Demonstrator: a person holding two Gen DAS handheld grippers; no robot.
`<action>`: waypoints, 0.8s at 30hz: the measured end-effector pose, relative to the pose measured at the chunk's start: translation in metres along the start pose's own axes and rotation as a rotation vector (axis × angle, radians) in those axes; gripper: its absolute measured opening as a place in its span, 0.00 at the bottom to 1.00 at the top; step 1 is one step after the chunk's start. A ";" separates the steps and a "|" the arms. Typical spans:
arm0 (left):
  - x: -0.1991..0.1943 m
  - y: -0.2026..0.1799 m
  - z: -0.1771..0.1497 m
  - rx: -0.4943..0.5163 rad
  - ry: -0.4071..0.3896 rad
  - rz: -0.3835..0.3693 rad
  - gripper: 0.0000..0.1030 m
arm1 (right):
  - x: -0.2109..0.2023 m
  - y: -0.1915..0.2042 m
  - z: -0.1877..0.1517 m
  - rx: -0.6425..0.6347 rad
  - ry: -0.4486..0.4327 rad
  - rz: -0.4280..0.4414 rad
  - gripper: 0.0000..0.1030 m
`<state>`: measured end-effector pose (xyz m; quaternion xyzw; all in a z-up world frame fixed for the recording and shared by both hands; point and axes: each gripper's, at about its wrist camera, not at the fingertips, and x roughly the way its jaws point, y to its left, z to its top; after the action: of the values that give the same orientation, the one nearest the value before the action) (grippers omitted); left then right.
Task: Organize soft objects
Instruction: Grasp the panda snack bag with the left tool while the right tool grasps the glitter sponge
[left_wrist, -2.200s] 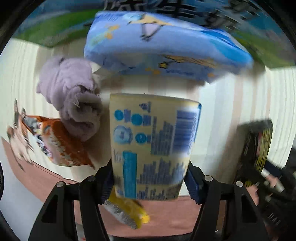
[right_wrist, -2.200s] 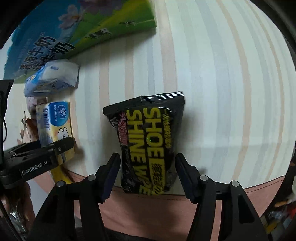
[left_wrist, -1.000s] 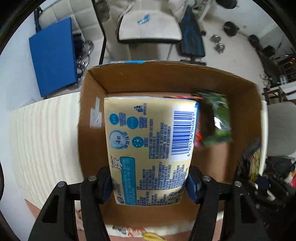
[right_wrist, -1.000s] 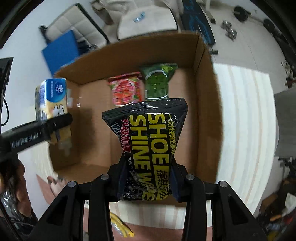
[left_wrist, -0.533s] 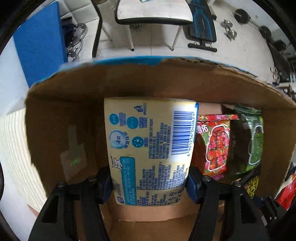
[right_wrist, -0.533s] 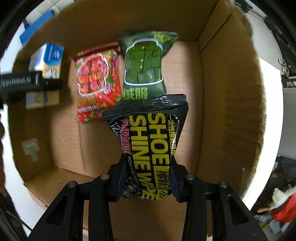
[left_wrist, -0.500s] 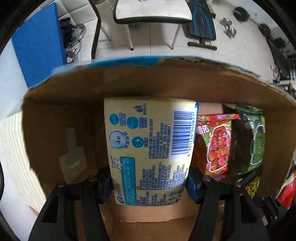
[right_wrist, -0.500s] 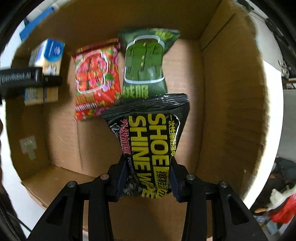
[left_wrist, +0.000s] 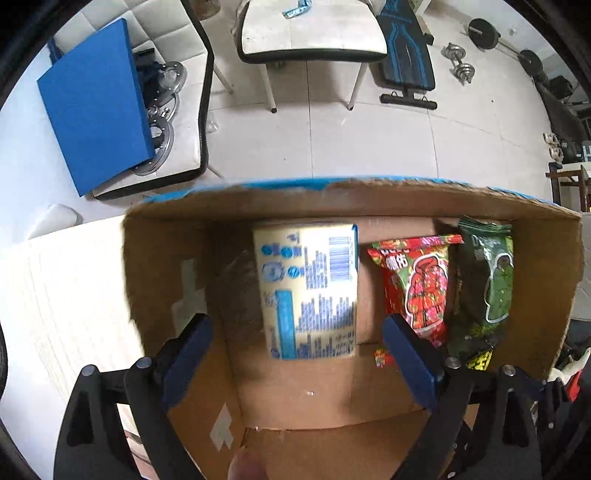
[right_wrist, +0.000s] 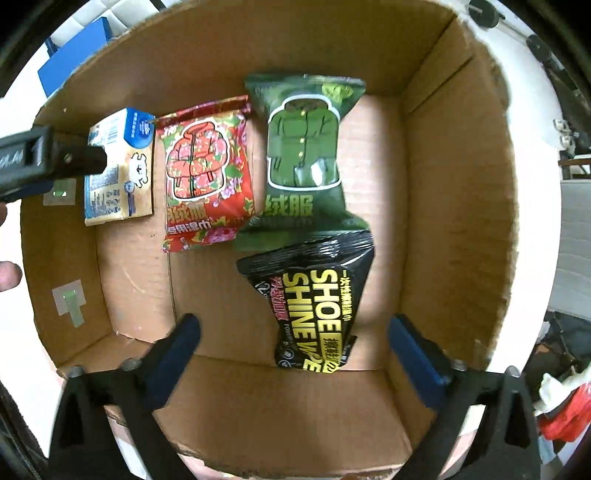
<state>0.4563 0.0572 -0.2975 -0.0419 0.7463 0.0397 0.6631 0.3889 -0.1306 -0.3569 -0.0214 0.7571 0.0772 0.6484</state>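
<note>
Cardboard box (right_wrist: 454, 206) on striped table; left tool (left_wrist: 295, 354) opening, tissue pack (left_wrist: 308, 291) released; right tool (right_wrist: 295, 354) opening, shoe-wipe pack (right_wrist: 314, 310) free

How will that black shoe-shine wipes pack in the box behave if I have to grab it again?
The black wipes pack looks like a soft film pouch with crimped ends, so it would probably sag and bend rather than stay stiff. Its glossy wrap may be slippery between the pads. It lies flat, its top edge against the green pack, so it should not roll, though a push could shift its neighbour.
</note>
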 end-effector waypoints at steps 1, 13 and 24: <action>-0.003 0.003 -0.001 -0.008 -0.009 -0.009 0.92 | -0.010 0.002 0.005 -0.003 -0.009 -0.005 1.00; -0.044 0.011 -0.055 -0.006 -0.107 -0.055 0.94 | -0.084 0.010 -0.019 -0.052 -0.149 0.046 1.00; -0.064 0.065 -0.212 -0.231 -0.209 -0.134 0.93 | -0.093 0.013 -0.142 -0.181 -0.255 0.137 1.00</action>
<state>0.2467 0.0981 -0.2089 -0.1632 0.6591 0.0851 0.7292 0.2632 -0.1449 -0.2432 -0.0180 0.6584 0.1909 0.7278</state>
